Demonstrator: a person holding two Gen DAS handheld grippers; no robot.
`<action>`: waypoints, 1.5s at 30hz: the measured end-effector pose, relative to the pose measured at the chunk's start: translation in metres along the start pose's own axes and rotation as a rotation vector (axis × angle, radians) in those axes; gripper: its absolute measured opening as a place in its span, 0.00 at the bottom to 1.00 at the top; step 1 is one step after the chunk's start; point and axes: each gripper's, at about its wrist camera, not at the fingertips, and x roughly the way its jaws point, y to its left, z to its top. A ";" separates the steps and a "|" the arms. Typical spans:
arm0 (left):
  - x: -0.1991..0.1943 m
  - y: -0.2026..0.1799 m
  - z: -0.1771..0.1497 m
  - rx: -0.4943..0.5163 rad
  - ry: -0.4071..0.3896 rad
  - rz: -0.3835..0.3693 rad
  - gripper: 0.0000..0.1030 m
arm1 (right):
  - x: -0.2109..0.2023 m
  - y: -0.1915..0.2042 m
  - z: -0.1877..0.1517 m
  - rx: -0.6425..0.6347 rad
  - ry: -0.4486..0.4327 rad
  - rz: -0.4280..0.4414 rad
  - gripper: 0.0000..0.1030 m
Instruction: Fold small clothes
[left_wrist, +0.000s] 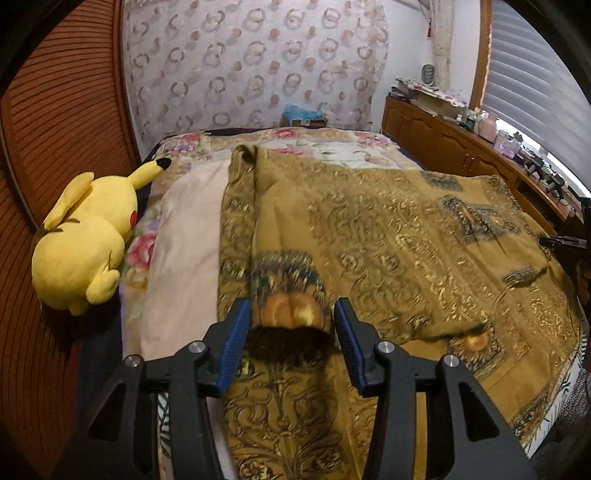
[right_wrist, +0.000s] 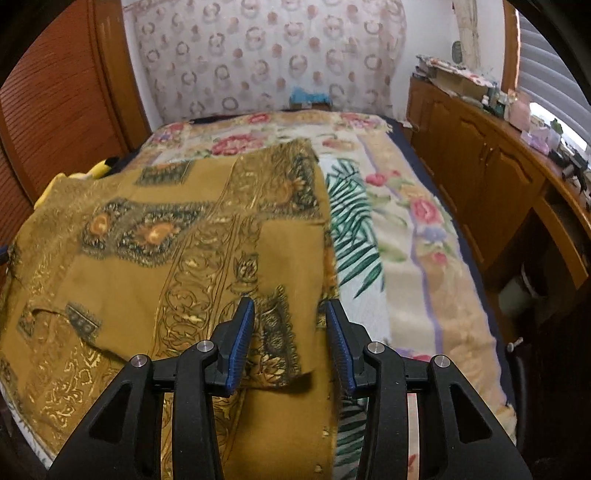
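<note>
We see the mustard-gold cloth (left_wrist: 369, 229) spread on the bed (right_wrist: 399, 229), printed with gold scrollwork and dark medallions, wrinkled, one layer folded over itself. Its 9 o'clock edge lies over a cream sheet (left_wrist: 184, 236); its 3 o'clock edge leaves the floral blanket bare. Left tool (left_wrist: 291, 332): jaws partway apart, a folded edge of cloth between them, pads not pressing. Right tool (right_wrist: 290, 332): same gap, a loose cloth corner between, no grip. Yellow plush toy (left_wrist: 81, 236) at 9 o'clock.
</note>
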 end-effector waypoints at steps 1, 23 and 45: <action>0.000 0.001 -0.001 -0.002 0.003 0.001 0.45 | 0.003 0.002 -0.002 -0.004 0.008 -0.006 0.39; 0.013 0.003 0.005 -0.009 0.004 -0.030 0.45 | 0.010 0.006 -0.012 -0.019 -0.014 -0.037 0.40; -0.012 -0.018 0.007 0.028 -0.092 -0.070 0.00 | -0.010 0.019 -0.004 -0.067 -0.074 0.000 0.04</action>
